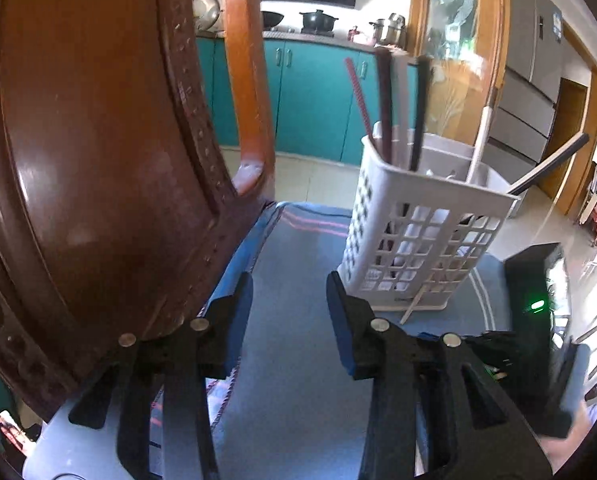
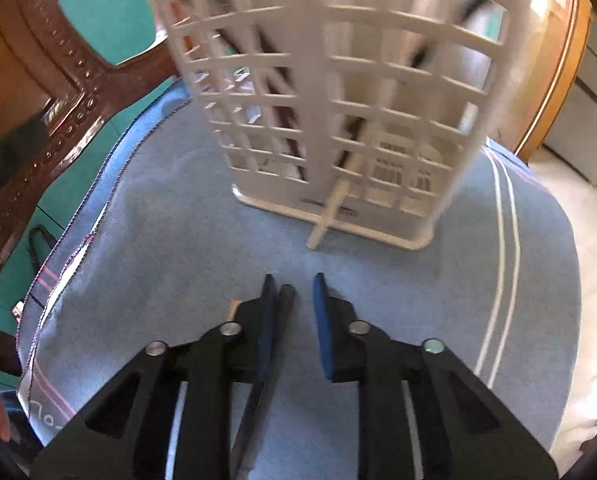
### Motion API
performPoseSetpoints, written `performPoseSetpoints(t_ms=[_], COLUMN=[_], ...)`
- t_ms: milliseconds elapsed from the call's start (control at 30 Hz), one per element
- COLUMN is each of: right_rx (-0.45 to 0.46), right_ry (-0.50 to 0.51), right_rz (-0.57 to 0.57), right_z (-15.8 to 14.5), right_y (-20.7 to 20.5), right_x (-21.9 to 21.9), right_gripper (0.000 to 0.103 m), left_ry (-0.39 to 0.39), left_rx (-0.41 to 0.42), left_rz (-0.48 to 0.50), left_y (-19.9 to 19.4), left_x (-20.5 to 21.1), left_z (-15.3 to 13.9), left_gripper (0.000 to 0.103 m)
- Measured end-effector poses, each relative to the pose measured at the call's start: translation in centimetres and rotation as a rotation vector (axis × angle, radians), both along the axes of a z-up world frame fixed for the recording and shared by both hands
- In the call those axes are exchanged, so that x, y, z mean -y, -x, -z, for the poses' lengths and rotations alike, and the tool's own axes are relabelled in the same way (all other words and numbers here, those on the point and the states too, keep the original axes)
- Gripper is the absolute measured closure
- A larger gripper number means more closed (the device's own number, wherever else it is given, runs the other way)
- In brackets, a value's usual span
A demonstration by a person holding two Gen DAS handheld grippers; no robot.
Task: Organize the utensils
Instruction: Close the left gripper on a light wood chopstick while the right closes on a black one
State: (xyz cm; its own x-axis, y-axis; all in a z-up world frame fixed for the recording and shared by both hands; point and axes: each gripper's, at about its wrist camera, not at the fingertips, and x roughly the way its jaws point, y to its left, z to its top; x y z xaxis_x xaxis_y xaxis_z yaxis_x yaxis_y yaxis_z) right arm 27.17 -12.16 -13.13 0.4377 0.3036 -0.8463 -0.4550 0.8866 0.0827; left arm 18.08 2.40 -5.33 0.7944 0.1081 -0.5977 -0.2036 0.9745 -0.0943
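Note:
A white lattice utensil basket [image 1: 414, 236] stands on the blue cloth and holds several long utensils: dark, red and white sticks [image 1: 384, 104] and a dark one leaning right [image 1: 550, 164]. A pale chopstick tip [image 2: 330, 210] pokes out through its lower wall. My left gripper [image 1: 290, 316] is open and empty, just in front-left of the basket. My right gripper [image 2: 294, 300] is open, low over the cloth before the basket [image 2: 330, 92]. A dark utensil [image 2: 276, 340] lies on the cloth between its fingers, against the left pad. A light stick end [image 2: 233, 307] shows left of it.
A blue cloth [image 2: 158, 208] covers the round table. A brown studded chair back [image 1: 78, 160] stands close on the left. A black device with a green light [image 1: 538, 304] is at right. Teal cabinets and a stove are behind.

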Motion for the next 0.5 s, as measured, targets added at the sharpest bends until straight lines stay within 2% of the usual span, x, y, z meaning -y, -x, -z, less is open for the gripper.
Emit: performPoseSetpoints(t_ms=[100,167,267,333,367,433,500], right_rx=[-0.018,-0.012,-0.020,-0.048,-0.055,-0.066,-0.041], right_ry=[-0.021,-0.014,-0.041,-0.072,-0.078,-0.054,-0.018], right_rz=[0.020,0.043,0.074,0.082,0.075,0.043,0.023], right_z=[0.0,-0.1,-0.3,-0.4,-0.2,0.1,0.1], right_y=[-0.6,-0.5,-0.6,-0.5,-0.5,0.0,0.6], right_x=[1.7,2.8,4.6,5.3,6.1,5.4,5.0], right_gripper=[0.091,0.091,0.090,0.086,0.081,0.077,0.075], left_ry=[0.031,0.049,0.061,0.063,0.056,0.040,0.034], left_rx=[-0.024,-0.052,-0.099,-0.139,-0.151,-0.169,-0.186], left_rz=[-0.002,0.010,0.050,0.079,0.082,0.088,0.106], left_y=[-0.2,-0.4,-1.0,-1.4,-1.5,-1.7,-1.9], left_x=[-0.6,-0.7,0.0,0.6,1.0,1.7,2.3], left_z=[0.3,0.8,1.6,2.4,2.7,3.1,3.5], left_gripper=[0.064,0.060,0.059,0.059,0.059,0.059,0.059])
